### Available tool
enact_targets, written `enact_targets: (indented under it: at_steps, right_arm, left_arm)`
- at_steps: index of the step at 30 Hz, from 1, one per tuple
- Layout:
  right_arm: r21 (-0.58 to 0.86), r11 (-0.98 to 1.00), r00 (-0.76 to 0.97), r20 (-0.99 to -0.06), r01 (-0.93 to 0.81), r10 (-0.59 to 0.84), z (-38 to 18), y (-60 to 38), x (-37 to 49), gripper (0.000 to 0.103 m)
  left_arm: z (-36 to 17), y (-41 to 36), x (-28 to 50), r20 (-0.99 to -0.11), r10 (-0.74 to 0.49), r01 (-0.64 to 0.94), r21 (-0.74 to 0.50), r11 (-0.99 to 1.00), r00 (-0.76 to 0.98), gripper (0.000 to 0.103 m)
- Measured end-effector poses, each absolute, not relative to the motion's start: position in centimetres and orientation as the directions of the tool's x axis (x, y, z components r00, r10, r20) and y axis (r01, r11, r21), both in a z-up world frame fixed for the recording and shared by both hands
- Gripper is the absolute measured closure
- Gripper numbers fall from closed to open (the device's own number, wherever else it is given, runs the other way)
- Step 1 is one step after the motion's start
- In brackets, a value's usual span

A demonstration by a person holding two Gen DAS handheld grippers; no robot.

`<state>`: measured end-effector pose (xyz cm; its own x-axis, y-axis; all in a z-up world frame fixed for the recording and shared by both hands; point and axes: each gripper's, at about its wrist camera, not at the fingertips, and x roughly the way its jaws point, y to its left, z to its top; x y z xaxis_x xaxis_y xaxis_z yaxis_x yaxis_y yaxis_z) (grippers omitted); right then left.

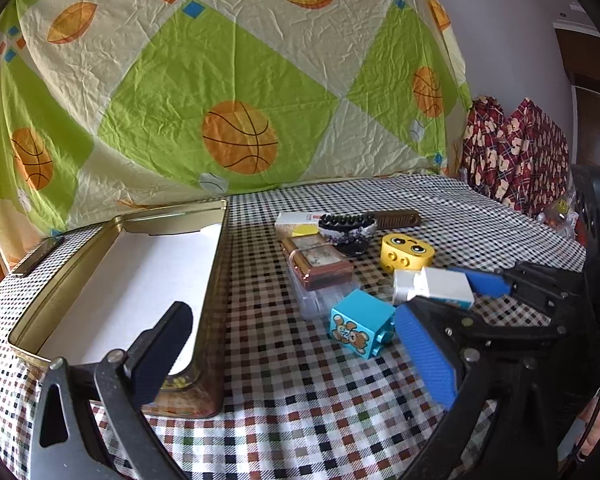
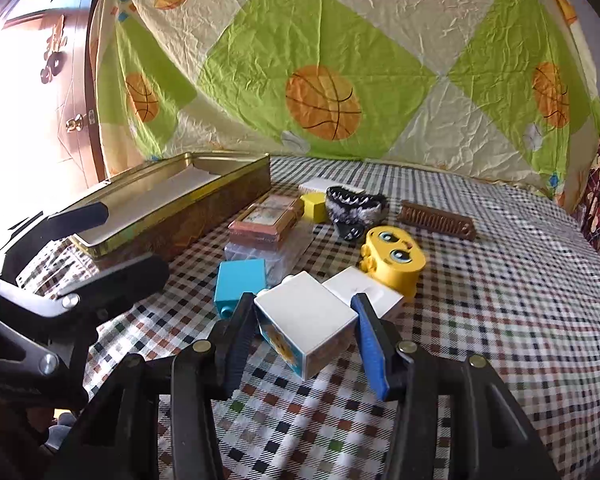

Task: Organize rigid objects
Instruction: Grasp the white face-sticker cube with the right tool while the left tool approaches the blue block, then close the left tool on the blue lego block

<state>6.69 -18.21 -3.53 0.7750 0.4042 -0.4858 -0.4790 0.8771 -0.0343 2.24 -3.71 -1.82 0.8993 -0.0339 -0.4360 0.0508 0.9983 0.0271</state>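
Note:
An open gold tin (image 1: 214, 296) with a white lining stands on the checked cloth at the left; it also shows in the right wrist view (image 2: 236, 196). My left gripper (image 1: 296, 356) is open and empty beside the tin's near end. My right gripper (image 2: 304, 336) is shut on a white block (image 2: 306, 314) with a picture on its side, close to the cloth; that block also shows in the left wrist view (image 1: 446, 284). A blue bear block (image 1: 360, 324), a yellow face block (image 1: 406, 252) and a second white block (image 2: 364, 284) lie close by.
Behind the blocks lie a copper-framed box (image 1: 320, 260) on a clear plastic case (image 1: 320, 300), a small yellow block (image 2: 314, 204), a black hair claw (image 2: 356, 210), a brown comb (image 2: 436, 220) and a white box (image 1: 296, 218). A basketball-print sheet hangs behind.

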Motion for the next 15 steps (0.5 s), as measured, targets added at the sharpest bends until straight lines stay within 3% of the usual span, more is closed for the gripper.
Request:
enact_targets:
  at_steps: [9,11,15]
  right_arm:
    - [-0.031,0.914,0.824,-0.446,-0.405,0.350,-2.5,-20.0,8.0,0.052]
    - [-0.021,0.921,0.821,-0.461,-0.389,0.336,-2.5,-20.3,8.5,0.052]
    - [-0.055,0.936,0.851,-0.438,-0.347,0.289,-2.0,-21.1,8.8,0.052]
  left_arm:
    - [-2.6,-6.0,5.2,-0.555,-0.086,0.118,0.023,0.993,0.827,0.012]
    - [-2.7,-6.3,5.9,-0.584,-0.109,0.142,0.011,0.990,0.805,0.019]
    - [-3.2,-6.9,7.3,-0.636,-0.137,0.170,-0.009,0.985,0.759,0.020]
